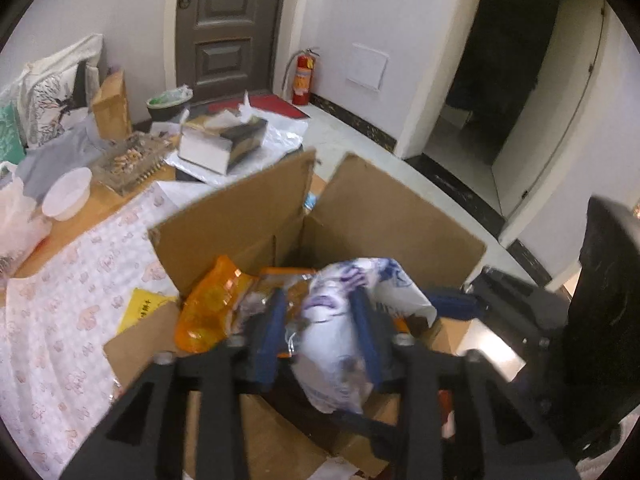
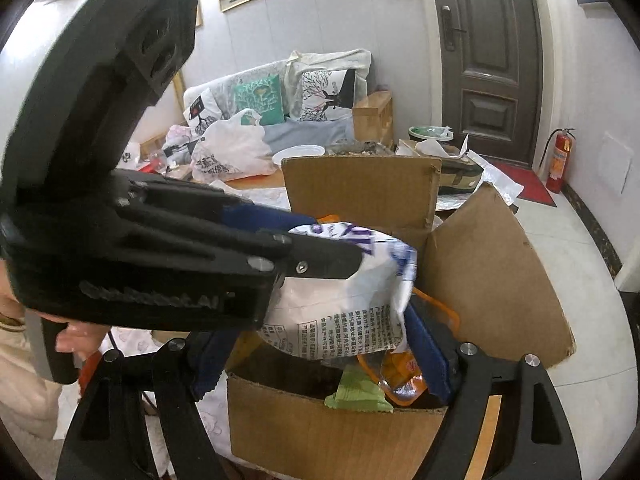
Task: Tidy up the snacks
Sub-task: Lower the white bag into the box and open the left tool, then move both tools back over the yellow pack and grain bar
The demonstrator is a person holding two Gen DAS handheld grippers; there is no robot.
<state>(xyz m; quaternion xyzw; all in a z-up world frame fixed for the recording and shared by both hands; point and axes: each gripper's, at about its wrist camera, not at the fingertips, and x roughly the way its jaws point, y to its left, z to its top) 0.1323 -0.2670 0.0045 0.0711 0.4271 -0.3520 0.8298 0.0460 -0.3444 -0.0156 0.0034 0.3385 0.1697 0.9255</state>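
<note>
White plastic bowl [image 1: 67, 197] sits at the left of the worktop [image 1: 80, 220], beside a thin carrier bag [image 1: 18, 216]; behind it stands a glass ashtray [image 1: 134, 158], and further right a tissue box [image 1: 222, 142]. A patterned cloth [image 1: 72, 320] covers the near part of the worktop. On it stands an open cardboard box [image 1: 360, 216] with its flaps up. Inside lies an orange snack packet [image 1: 208, 304]. Above the box, the left hand-held gripper [image 1: 320, 312] is clamped on a white and purple snack bag [image 1: 340, 344], its blue pads [image 1: 370, 332] pressing both sides. The right hand-held gripper [image 2: 320, 356] reaches into the box from the near side, jaws spread wide around the lower end of the bag, pads not visibly pressing it. A green packet [image 2: 356, 394] lies below.
</note>
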